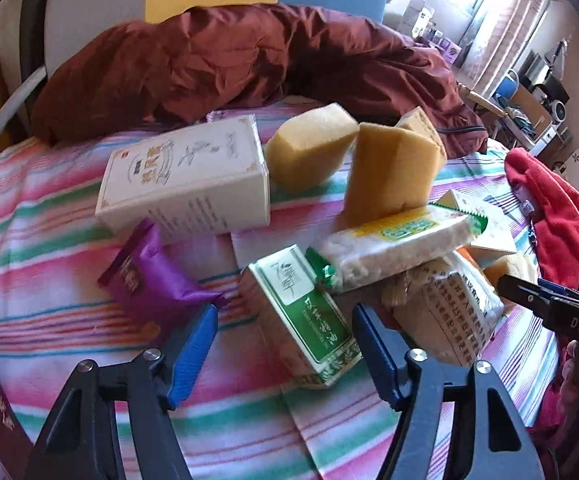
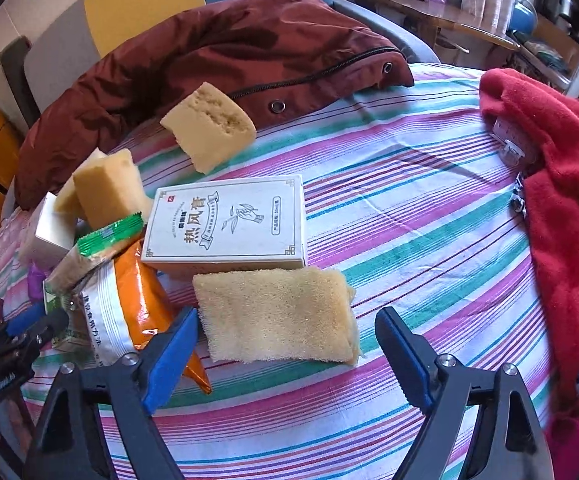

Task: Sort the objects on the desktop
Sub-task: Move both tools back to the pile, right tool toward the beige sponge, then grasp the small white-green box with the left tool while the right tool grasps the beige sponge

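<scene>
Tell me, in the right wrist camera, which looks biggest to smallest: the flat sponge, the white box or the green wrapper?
1 and 2. flat sponge and white box: look alike, and the sponge lies nearer the camera, so unsure.
3. green wrapper, mostly hidden.

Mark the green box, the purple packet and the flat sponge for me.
green box (image 1: 304, 312), left wrist view, on its green front face
purple packet (image 1: 151, 280), left wrist view, mid-wrapper
flat sponge (image 2: 277, 314), right wrist view, centre of top face
</scene>
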### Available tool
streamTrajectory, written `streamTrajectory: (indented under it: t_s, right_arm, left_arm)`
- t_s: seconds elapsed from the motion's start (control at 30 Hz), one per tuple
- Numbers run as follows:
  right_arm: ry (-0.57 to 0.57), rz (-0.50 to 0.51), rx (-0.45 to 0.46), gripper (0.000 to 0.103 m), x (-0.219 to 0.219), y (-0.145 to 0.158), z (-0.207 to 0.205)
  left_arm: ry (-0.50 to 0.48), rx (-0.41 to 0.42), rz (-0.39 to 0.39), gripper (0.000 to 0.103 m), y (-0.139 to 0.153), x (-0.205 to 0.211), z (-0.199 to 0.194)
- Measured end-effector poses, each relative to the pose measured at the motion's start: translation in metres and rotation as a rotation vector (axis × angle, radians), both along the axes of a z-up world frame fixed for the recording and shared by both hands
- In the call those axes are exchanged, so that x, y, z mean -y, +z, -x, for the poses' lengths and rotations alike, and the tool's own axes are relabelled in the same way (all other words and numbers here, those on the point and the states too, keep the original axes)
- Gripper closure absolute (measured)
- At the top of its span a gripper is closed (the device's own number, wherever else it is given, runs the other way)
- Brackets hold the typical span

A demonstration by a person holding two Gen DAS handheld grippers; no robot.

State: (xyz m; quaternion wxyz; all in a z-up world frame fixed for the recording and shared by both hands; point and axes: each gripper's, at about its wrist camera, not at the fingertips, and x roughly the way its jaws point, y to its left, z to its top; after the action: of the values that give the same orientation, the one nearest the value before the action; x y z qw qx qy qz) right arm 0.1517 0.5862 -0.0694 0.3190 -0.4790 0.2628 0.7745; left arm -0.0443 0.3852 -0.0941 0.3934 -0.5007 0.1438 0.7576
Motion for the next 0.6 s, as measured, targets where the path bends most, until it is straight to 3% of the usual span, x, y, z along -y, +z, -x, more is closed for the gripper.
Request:
streamTrajectory:
  t_s: [0.07, 0.13, 0.23, 0.3, 0.33, 0.47, 0.6]
  right_arm:
    - [-0.003, 0.005, 0.007, 0.015, 0.001, -0.002, 0.001]
    - [-0.006, 0.014, 0.012, 0.015, 0.000, -0.003, 0.002]
    - [0.001, 0.002, 0.029, 0.016, 0.001, -0.005, 0.003]
    - [0.017, 0.003, 0.032, 0.028, 0.002, -0.005, 0.005]
    - [0.029, 0.010, 0.028, 0.028, 0.003, -0.005, 0.006]
    - [0.051, -0.015, 0.046, 0.032, 0.005, -0.005, 0.008]
    - [0.068, -0.023, 0.059, 0.034, 0.006, -0.004, 0.007]
  left_arm:
    - [0.000, 0.020, -0.009, 0.031, -0.003, 0.001, 0.002]
    - [0.004, 0.038, 0.032, 0.034, -0.012, 0.001, 0.003]
    - [-0.004, -0.019, 0.030, 0.035, -0.012, 0.008, -0.003]
    - [-0.001, -0.025, 0.020, 0.038, -0.011, 0.012, -0.003]
    - [-0.003, -0.024, 0.011, 0.039, -0.010, 0.015, -0.002]
    - [-0.042, -0.022, -0.022, 0.063, -0.004, 0.019, -0.007]
    - [-0.089, -0.062, -0.027, 0.073, 0.005, 0.024, -0.023]
